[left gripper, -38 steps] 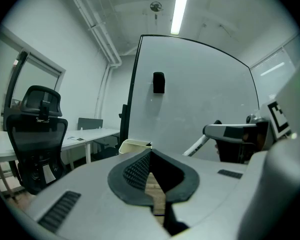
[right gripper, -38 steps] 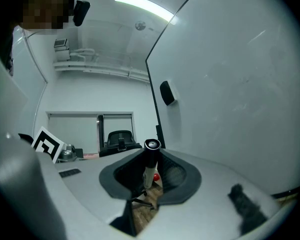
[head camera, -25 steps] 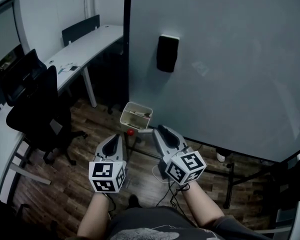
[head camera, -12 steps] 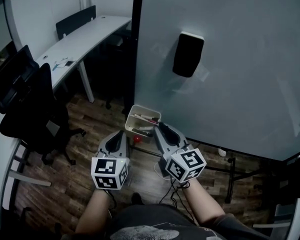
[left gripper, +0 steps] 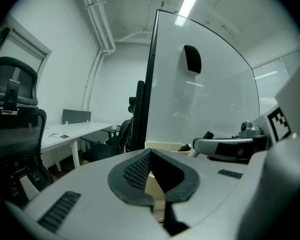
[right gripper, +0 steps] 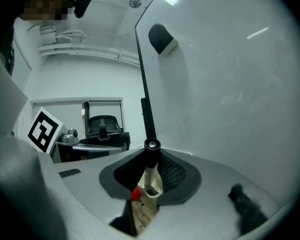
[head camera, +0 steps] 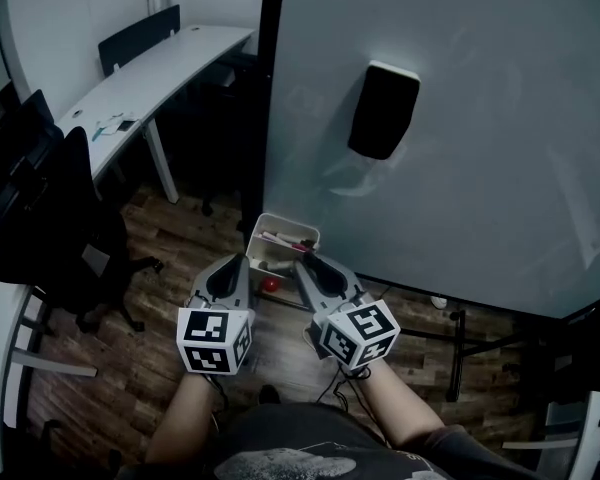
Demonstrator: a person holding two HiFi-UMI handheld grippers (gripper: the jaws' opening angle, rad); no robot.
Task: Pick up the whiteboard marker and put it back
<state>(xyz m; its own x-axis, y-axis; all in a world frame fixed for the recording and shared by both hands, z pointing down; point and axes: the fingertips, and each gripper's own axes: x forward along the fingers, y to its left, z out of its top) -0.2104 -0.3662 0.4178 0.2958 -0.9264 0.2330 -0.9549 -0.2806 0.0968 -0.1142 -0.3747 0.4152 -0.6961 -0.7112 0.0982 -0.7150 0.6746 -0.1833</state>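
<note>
Only from the right gripper view: right gripper (right gripper: 150, 158) clamped on the whiteboard marker (right gripper: 150, 176), black cap at the far end, pale barrel running back between the dark ribbed pads. From the head view, little of that grip; just two grey shells seen from above, each ending in a black-and-white patterned cube, tips side by side and just short of the tray (head camera: 283, 219).

From the left gripper view: left gripper (left gripper: 149, 154) with its tips together and nothing between them, one pad cross-ribbed, the other in shadow, a cream strip of tray showing through the gap behind the tips. Also shows the other gripper from the side, which the head view cannot give.

Tray: small, cream, box-shaped, open-topped, a few pens lying inside, set at the foot of the whiteboard (head camera: 480, 168). Just beside it, a small red round thing (head camera: 270, 284), too small to identify. Whiteboard: large, smooth, faintly glossy, dark-framed on its left edge, with a black rounded eraser (head camera: 383, 110) stuck high on its face.

Below, dark wood-plank floor (head camera: 160, 368). Off to the left, a long white curved table (head camera: 150, 78) and a black office chair (head camera: 50, 238). Pale walls, pipes and a strip light overhead in the left gripper view.
</note>
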